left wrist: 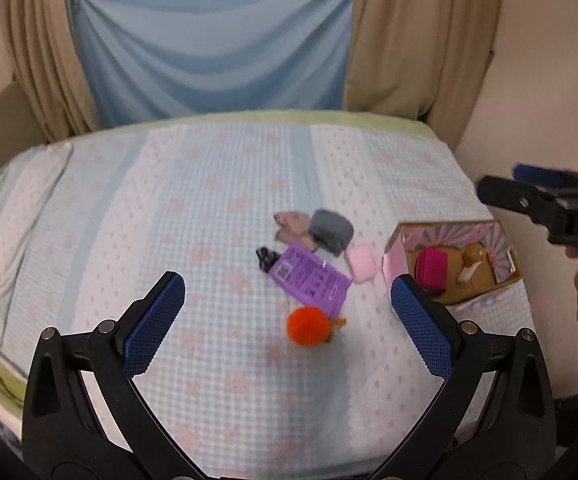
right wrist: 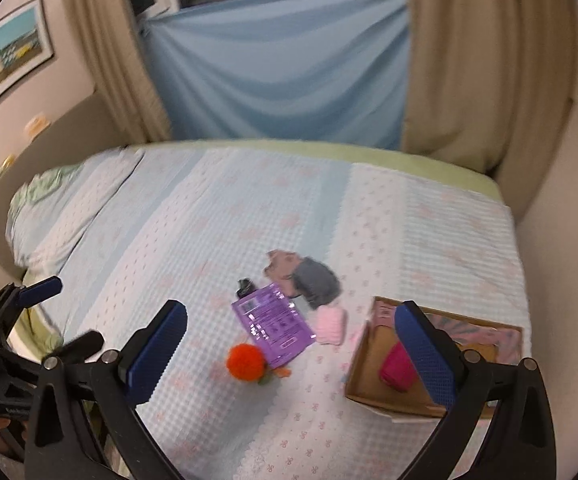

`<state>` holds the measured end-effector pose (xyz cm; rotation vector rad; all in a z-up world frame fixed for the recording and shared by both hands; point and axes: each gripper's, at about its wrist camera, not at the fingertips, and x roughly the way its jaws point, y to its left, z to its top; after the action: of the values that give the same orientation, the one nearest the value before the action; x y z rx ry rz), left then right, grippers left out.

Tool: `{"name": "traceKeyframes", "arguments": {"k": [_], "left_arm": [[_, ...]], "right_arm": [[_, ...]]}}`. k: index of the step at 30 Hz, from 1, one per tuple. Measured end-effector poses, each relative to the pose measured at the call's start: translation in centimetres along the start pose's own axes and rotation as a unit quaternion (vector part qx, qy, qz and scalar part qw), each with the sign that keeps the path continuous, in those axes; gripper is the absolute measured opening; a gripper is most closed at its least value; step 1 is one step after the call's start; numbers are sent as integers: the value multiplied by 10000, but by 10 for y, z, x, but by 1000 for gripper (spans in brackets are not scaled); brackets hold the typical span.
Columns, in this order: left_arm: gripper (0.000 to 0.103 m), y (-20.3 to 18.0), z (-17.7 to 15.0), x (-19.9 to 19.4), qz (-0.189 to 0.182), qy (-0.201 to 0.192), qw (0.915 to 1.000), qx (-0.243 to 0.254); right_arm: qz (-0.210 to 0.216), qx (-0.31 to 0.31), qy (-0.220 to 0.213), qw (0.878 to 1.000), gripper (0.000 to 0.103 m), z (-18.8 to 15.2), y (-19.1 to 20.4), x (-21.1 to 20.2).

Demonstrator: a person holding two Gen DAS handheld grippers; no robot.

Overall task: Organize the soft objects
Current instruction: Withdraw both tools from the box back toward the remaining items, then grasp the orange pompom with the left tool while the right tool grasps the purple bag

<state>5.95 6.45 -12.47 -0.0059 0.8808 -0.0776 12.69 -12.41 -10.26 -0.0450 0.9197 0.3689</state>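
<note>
An orange pompom (left wrist: 307, 326) (right wrist: 245, 362) lies on the bed beside a purple packet (left wrist: 309, 279) (right wrist: 273, 323). Behind them lie a pink soft block (left wrist: 361, 263) (right wrist: 331, 325), a rolled grey cloth (left wrist: 331, 231) (right wrist: 316, 279), a beige cloth (left wrist: 291, 224) (right wrist: 281, 263) and a small black item (left wrist: 265, 258) (right wrist: 245, 286). A cardboard box (left wrist: 485, 286) (right wrist: 359, 372) at the right holds a magenta object (left wrist: 431, 270) (right wrist: 396, 368). My left gripper (left wrist: 289, 316) is open above the bed, short of the pompom. My right gripper (right wrist: 291, 350) is open, above the bed near the box.
The bed (left wrist: 209, 208) carries a light blue checked cover with a green sheet edge at the back. Beige curtains (left wrist: 421, 36) and a blue drape (left wrist: 213, 40) hang behind. The right gripper shows at the right edge (left wrist: 537, 200); the left one at the left edge (right wrist: 21, 300).
</note>
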Motion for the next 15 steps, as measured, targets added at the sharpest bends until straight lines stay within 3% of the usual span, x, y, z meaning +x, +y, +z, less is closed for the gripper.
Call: {"name": "traceKeyframes", "arguments": {"k": [8, 15], "left_arm": [[102, 0, -57, 92, -269, 467, 9984, -189], [102, 4, -105, 190, -462, 756, 9923, -867]], "right_arm": [[608, -513, 688, 9945, 103, -12, 4, 109], [901, -984, 1258, 9830, 103, -37, 4, 215]]}}
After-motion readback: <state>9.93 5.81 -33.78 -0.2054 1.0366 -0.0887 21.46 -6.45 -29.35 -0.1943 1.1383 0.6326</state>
